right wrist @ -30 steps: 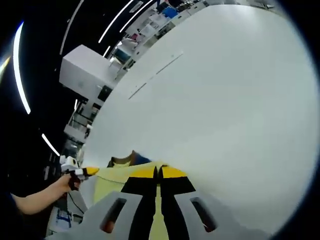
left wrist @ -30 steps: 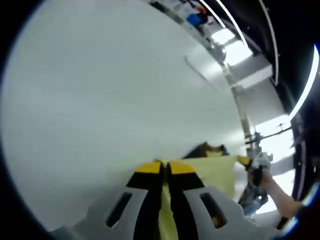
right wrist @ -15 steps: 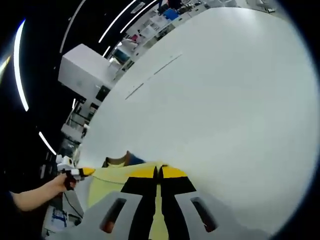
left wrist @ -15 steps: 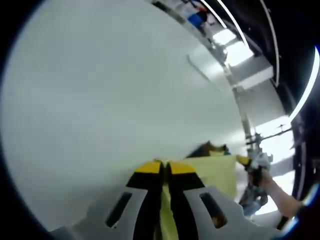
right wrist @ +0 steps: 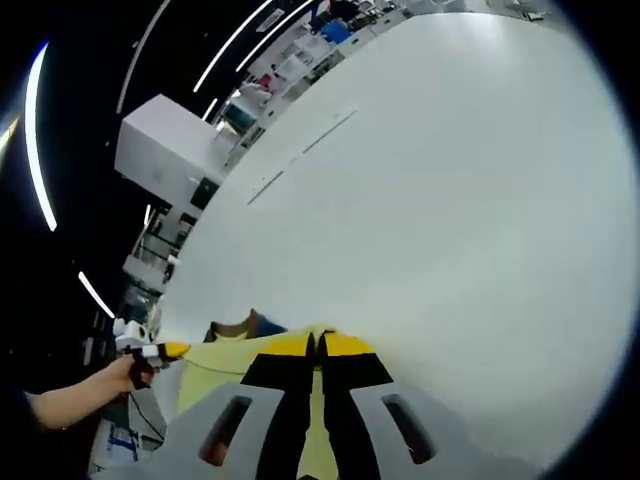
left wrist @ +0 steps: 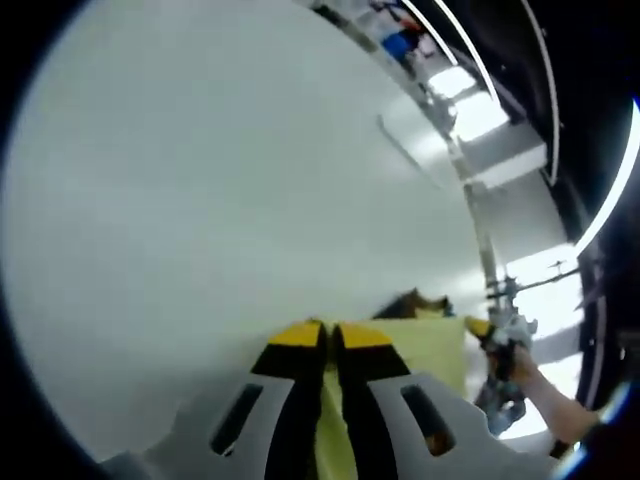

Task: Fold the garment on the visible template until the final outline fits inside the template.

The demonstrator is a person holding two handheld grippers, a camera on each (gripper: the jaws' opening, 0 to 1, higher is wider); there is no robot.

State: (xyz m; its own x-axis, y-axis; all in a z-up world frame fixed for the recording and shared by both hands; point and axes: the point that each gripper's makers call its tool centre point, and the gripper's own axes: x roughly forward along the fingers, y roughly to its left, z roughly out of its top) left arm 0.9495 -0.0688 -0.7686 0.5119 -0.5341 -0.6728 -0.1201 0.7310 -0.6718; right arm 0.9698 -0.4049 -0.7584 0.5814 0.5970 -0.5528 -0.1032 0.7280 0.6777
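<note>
One garment (left wrist: 425, 345), two tongs (left wrist: 330, 335)

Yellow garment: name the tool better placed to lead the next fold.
Neither clearly. The left tool and the right tool are each shut on an edge of the yellow garment, stretched between them above the white table. Probably they should lower it together.

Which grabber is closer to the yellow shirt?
Neither, it's a tie. The left gripper is shut on the yellow shirt at one spot, and the right gripper is shut on it at another, holding it up over the white table.
</note>
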